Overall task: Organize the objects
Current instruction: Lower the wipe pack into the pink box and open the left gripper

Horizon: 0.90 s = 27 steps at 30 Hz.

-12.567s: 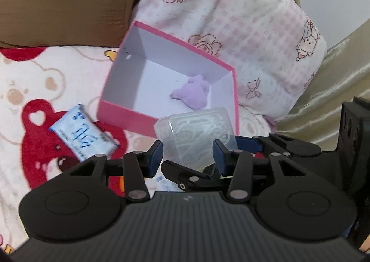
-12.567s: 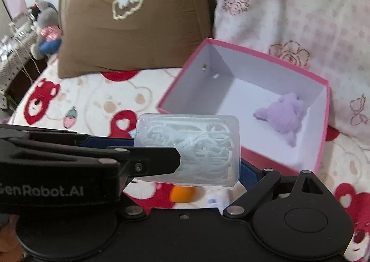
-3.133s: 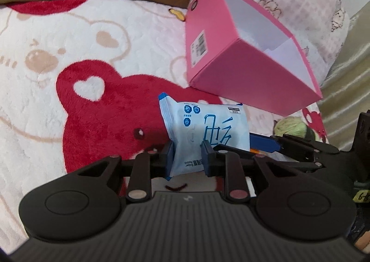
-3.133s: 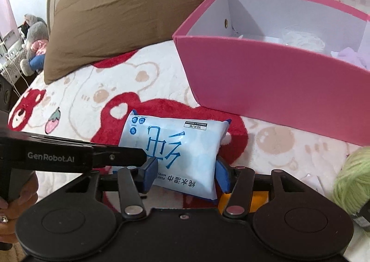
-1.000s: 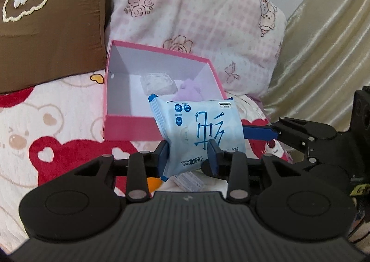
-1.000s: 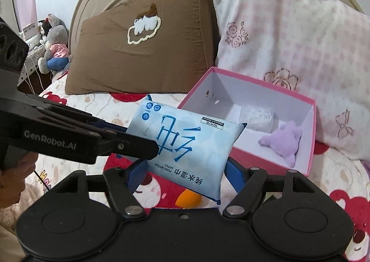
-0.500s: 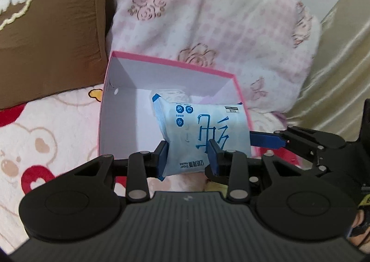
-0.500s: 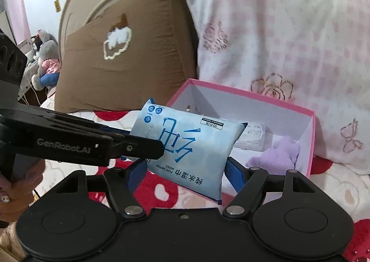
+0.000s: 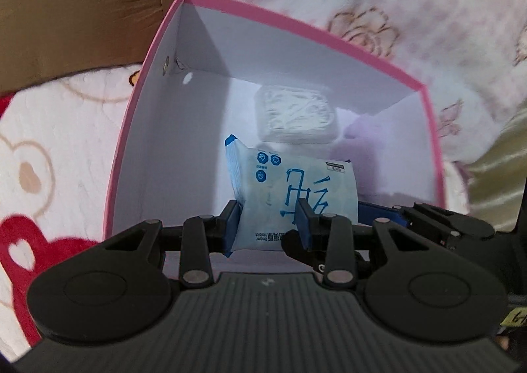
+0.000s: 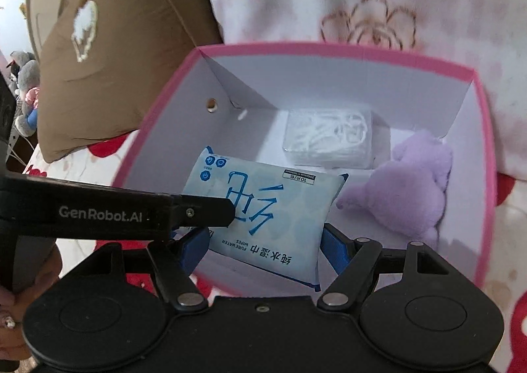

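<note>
Both tongs are clamped on the blue wipes packet [image 10: 263,208], which hangs inside the open pink box [image 10: 484,175] on the bed [image 9: 49,142]. The left tongs [image 9: 268,225] pinch its narrow edge, while the right tongs [image 10: 263,246] grip it across its wider span. Whether the packet touches the box floor cannot be told. Behind it in the box lie a clear plastic case [image 10: 329,139] and a purple plush toy [image 10: 408,185], the plush towards the right wall.
</note>
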Each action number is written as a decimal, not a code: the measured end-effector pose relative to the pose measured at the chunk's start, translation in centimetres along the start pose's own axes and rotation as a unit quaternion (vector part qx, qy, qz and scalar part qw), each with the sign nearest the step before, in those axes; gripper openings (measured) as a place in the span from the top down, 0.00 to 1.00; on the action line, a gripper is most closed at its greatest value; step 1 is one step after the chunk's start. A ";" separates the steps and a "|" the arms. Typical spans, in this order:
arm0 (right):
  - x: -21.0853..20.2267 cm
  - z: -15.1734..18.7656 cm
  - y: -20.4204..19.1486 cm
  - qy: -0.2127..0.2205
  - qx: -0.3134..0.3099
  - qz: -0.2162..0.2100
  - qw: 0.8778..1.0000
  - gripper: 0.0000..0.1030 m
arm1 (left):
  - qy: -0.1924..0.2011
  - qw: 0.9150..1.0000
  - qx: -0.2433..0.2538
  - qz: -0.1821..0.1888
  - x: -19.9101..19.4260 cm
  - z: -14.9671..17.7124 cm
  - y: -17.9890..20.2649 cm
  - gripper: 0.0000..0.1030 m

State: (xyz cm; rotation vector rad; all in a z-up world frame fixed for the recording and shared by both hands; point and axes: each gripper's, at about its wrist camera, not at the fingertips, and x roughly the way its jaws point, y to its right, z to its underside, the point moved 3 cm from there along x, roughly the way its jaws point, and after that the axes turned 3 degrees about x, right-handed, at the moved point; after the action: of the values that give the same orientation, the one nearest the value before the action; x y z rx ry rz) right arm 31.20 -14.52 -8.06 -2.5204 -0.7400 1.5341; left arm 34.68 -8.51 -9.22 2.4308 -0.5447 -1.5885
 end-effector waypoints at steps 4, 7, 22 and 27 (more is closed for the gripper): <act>2.1 -0.4 1.4 -0.018 0.023 -0.012 1.000 0.24 | -0.005 1.000 -0.006 -0.007 1.6 -0.2 -0.7 0.67; 3.0 -0.8 1.7 -0.029 0.022 -0.006 0.999 0.24 | -0.009 1.000 -0.019 -0.007 2.5 -0.5 -1.0 0.67; 3.4 -1.7 -0.1 -0.024 -0.040 0.118 0.992 0.26 | 0.017 0.999 0.000 -0.051 3.2 -1.8 0.0 0.67; -0.8 -0.4 0.6 0.021 -0.039 0.092 0.995 0.25 | 0.048 0.996 0.039 -0.059 -0.7 -1.6 1.0 0.67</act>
State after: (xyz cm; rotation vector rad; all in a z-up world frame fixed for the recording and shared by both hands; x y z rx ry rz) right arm 31.44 -15.35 -7.42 -2.7373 -0.5878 1.5274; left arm 35.66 -9.17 -7.67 2.6259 -0.4635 -1.5107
